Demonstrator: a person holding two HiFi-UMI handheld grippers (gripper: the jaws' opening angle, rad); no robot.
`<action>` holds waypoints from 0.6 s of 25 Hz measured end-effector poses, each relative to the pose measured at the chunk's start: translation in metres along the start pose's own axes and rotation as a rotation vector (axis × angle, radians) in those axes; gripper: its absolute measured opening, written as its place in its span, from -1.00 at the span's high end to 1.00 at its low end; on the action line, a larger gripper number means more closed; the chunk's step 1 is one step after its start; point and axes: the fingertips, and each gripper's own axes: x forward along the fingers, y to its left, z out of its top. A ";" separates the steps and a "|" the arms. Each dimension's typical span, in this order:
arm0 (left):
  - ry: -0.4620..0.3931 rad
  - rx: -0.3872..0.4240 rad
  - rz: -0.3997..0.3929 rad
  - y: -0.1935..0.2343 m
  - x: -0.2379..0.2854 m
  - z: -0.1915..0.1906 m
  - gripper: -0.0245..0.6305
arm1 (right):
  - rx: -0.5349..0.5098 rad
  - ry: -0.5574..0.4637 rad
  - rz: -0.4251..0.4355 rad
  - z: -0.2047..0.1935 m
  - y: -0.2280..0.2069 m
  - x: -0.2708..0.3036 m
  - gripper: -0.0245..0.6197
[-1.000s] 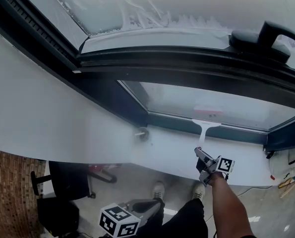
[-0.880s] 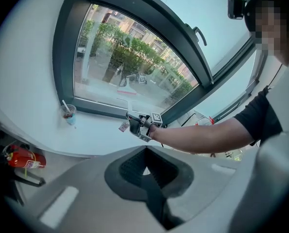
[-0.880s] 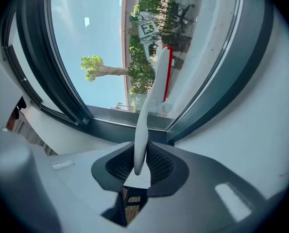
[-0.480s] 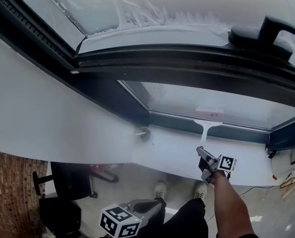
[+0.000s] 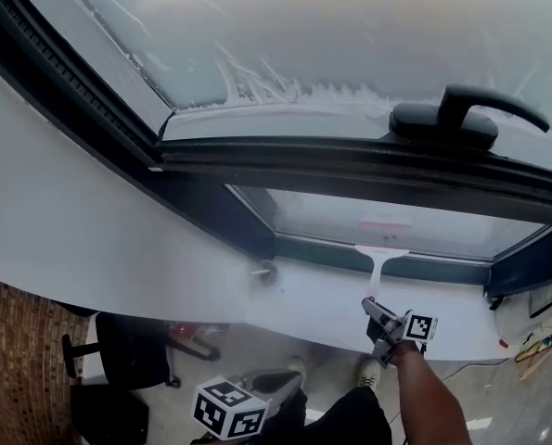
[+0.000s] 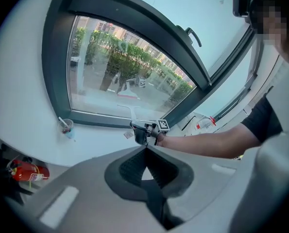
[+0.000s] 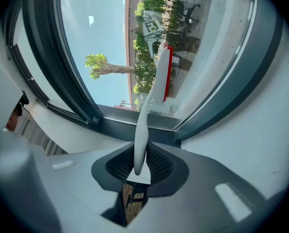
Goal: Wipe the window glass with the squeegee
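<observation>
Squeegee (image 5: 379, 256): white, with a T-shaped head and a slim handle. A red strip runs along the blade in the right gripper view (image 7: 160, 76). The head sits at the foot of the lower window pane, just above the dark bottom frame, and the handle slopes down over the sill.
Right gripper (image 5: 378, 319): pinches the end of the squeegee handle between its jaws, held out over the sill on a bare forearm (image 5: 426, 387).
Left gripper (image 5: 288, 378): jaws pressed together with nothing between them. It is held low near the person's body, well apart from the window.
Lower window pane (image 5: 415, 219): clear glass, with trees and a street visible through it in both gripper views.
Upper window pane (image 5: 313, 35): cloudy, with white streaks along its lower edge.
Window handle (image 5: 454, 119): black, on the frame bar between the two panes.
Sill (image 5: 313, 297): white and curved.
Cup (image 6: 66, 127): holds a straw and stands on the sill near the pane's lower left corner, well apart from the squeegee.
Fire extinguisher (image 6: 28, 171): red, lying below the sill.
</observation>
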 end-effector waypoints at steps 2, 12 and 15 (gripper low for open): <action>-0.014 0.013 -0.003 -0.011 -0.001 0.009 0.92 | -0.040 0.017 0.015 -0.002 0.024 -0.012 0.65; -0.128 0.062 -0.019 -0.061 -0.015 0.049 0.92 | -0.139 0.092 0.149 -0.029 0.155 -0.064 0.65; -0.144 0.071 -0.031 -0.070 -0.022 0.048 0.92 | -0.186 0.077 0.169 -0.023 0.181 -0.073 0.65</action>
